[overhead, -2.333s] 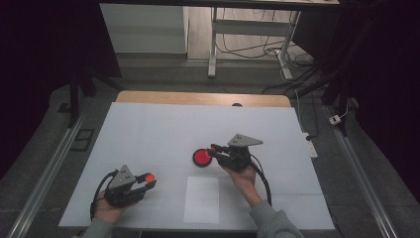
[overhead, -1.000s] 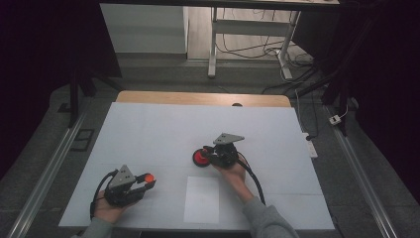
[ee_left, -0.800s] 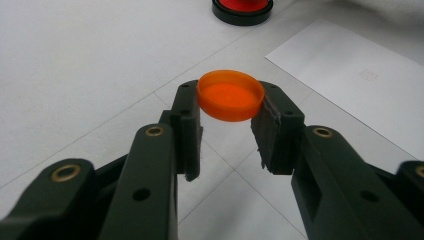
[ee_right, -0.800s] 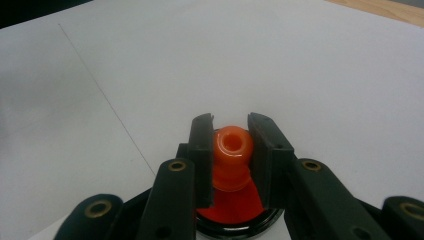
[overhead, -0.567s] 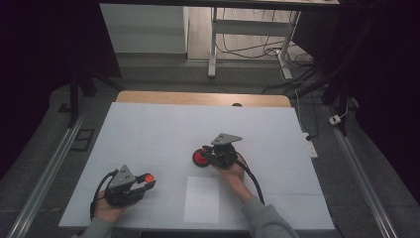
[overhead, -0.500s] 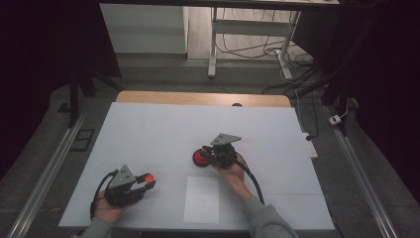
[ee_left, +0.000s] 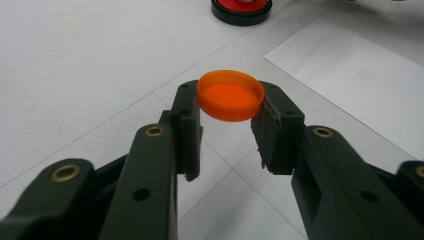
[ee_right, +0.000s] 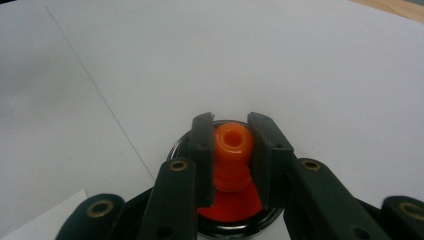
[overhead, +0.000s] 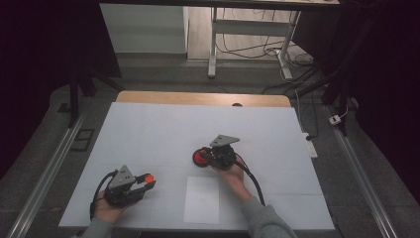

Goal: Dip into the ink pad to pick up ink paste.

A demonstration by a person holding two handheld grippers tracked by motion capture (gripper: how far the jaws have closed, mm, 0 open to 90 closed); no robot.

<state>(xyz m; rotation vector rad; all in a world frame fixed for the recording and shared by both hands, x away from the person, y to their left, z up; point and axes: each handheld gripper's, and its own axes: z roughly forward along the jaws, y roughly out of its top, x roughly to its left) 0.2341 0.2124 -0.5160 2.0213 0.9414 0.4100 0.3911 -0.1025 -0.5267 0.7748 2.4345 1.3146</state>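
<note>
Left gripper (ee_left: 227,125): fingers (ee_left: 186,125) clamped on orange cap (ee_left: 230,101), held above white surface (overhead: 148,134) near front left corner.
Right gripper (ee_right: 231,155): fingers (ee_right: 202,155) closed on orange spout (ee_right: 232,150) of red-and-black disc (overhead: 201,157), mid-surface.
White paper sheet (overhead: 203,199): front edge, centre.

Two hands, each holding a black two-jaw gripper, low over the table.

The left gripper (overhead: 144,182) sits near the front-left, jaws pinched on something held between them. The right gripper (overhead: 210,156), near centre, has its jaws closed likewise.
</note>
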